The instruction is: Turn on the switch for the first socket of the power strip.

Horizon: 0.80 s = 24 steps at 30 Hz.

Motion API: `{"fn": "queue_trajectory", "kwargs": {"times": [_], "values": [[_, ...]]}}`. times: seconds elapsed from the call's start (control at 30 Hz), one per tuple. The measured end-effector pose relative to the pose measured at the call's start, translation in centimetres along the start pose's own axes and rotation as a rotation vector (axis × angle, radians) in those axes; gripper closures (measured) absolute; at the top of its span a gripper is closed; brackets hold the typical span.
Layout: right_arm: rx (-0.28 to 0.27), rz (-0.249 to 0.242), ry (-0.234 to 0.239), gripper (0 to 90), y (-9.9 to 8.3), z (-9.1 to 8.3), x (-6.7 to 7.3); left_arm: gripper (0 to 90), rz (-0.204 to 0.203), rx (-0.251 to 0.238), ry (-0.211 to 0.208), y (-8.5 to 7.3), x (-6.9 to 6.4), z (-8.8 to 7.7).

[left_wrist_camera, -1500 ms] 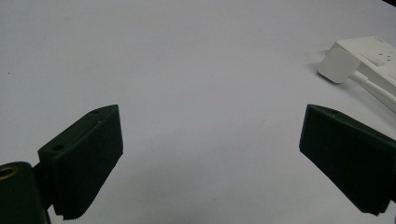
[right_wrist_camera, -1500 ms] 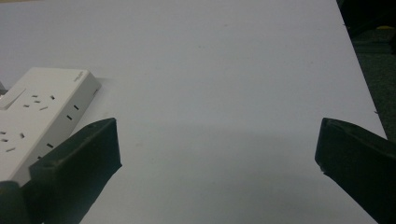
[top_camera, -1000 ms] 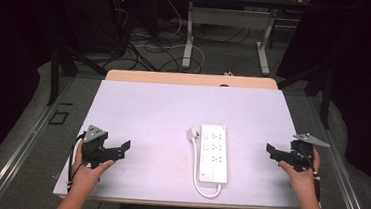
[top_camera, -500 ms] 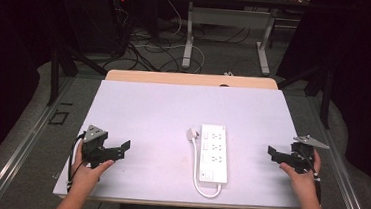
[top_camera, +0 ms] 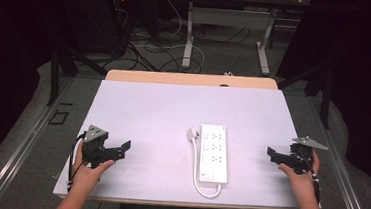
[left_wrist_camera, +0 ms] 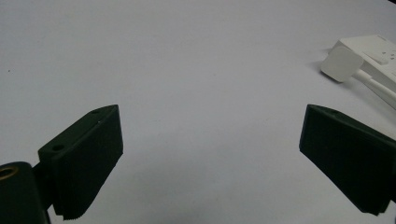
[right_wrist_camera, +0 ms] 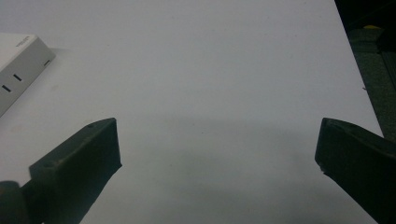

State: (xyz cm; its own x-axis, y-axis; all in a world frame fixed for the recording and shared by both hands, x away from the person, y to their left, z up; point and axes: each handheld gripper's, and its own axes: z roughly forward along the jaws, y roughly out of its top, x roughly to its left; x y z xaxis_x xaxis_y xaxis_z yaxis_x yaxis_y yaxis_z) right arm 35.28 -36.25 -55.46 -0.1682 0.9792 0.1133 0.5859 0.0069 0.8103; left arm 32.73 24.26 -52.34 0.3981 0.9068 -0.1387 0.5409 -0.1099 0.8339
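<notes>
The left gripper (top_camera: 120,148) rests at the near left of the table (top_camera: 163,108), held in a hand (top_camera: 87,173) that comes up from the bottom edge. In its own view the two jaws stand wide apart with nothing between them, only bare white tabletop. The right gripper (top_camera: 274,155) sits near the right edge of the table, held by the other hand (top_camera: 302,179); its jaws are likewise spread wide and hold nothing.

The power strip (top_camera: 213,153) lies flat between the two grippers, nearer the right one but well apart from both, with its long side running away from the person. Its cord (top_camera: 201,185) loops out of the near end, and the white plug (top_camera: 191,134) lies just beside the far left corner of the strip.

From above, the jaws are small and dark, so their gap is hard to judge there; the gripper views settle it. In the left gripper view the strip (left_wrist_camera: 373,50) is cut off by the right edge, so only a corner and the plug (left_wrist_camera: 342,64) show, with a short run of cord (left_wrist_camera: 377,87). In the right gripper view the strip (right_wrist_camera: 17,65) is cut off at the left edge, leaving one end and a few slots. The right jaw in each gripper view runs out of the picture at the bottom corner. The markings on the strip are too small to read. Beyond the table the room is dark, and the cables on the floor (top_camera: 143,41) are hard to follow.
</notes>
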Motion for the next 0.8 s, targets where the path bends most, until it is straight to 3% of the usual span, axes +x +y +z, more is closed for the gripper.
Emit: {"fn": "queue_trajectory", "kwargs": {"times": [0.8], "values": [[-0.006,0.025,-0.019,0.0,-0.29,0.26,-0.42,6.1,-0.002,-0.002,-0.005,-0.01,0.1,0.13]]}}
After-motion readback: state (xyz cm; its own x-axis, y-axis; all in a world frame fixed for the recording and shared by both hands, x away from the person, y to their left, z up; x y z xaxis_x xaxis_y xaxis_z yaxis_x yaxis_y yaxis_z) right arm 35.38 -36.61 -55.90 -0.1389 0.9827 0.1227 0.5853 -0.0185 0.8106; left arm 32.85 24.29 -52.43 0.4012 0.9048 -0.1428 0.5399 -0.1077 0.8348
